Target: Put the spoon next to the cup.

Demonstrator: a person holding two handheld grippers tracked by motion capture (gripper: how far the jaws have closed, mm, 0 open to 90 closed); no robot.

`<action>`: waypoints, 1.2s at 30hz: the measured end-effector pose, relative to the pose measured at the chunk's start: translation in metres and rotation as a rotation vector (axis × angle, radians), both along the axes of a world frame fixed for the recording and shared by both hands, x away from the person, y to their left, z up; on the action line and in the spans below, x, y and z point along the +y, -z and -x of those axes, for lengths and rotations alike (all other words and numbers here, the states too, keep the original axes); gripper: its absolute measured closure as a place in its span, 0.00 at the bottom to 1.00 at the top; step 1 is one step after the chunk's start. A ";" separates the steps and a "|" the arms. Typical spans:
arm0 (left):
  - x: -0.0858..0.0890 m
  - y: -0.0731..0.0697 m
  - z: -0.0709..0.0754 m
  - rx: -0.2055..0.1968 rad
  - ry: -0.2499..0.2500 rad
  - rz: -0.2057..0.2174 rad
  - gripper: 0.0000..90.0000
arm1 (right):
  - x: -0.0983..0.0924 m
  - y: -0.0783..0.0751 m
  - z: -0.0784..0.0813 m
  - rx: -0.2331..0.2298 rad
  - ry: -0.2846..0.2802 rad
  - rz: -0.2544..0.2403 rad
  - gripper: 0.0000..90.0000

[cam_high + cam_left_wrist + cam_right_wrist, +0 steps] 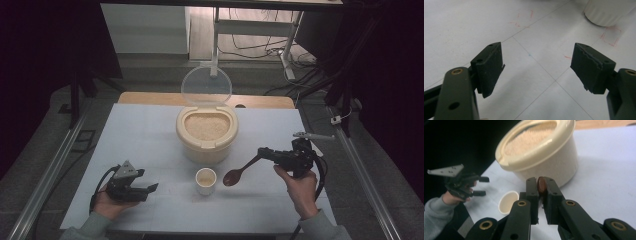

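Note:
A cream tub [206, 132] of rice stands mid-table with its clear lid [206, 87] tipped up behind it. In front of it sits a small white cup [205, 180]. My right gripper [262, 153] is shut on the handle of a brown spoon [239, 172], whose bowl hangs low just right of the cup. In the right gripper view the jaws [541, 188] pinch the spoon's handle [541, 183], with the tub [544, 155] and cup [507, 202] beyond. My left gripper [148, 182] rests open at the front left, and nothing lies between its jaws [536, 65].
The white table [140, 135] has thin grid lines and red marks. The cup's base [606, 12] shows at the upper right of the left gripper view. Beyond the table's far edge stand a wooden board [150, 97] and stand legs with cables [287, 60].

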State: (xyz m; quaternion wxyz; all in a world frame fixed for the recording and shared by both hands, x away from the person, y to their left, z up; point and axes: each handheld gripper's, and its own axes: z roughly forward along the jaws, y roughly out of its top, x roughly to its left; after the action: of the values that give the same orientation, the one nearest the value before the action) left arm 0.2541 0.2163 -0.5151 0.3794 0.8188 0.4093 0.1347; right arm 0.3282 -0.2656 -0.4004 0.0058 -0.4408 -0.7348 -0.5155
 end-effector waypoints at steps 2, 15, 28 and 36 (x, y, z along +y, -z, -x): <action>0.000 0.000 0.000 0.000 0.000 -0.001 0.28 | 0.002 0.005 -0.001 0.020 -0.016 0.014 0.92; -0.001 0.001 0.000 0.003 0.001 -0.003 0.28 | 0.013 0.027 -0.006 0.139 -0.127 0.066 0.92; -0.001 0.001 0.000 0.004 0.005 -0.005 0.28 | 0.029 0.039 -0.011 0.225 -0.251 0.095 0.92; -0.001 0.002 0.000 0.005 0.005 -0.009 0.28 | 0.035 0.050 -0.025 0.224 -0.225 0.123 0.87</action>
State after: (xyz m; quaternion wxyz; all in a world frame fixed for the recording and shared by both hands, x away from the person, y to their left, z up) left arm 0.2545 0.2149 -0.5166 0.3749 0.8218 0.4076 0.1337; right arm 0.3529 -0.2305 -0.4508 0.1186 -0.4099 -0.8044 -0.4134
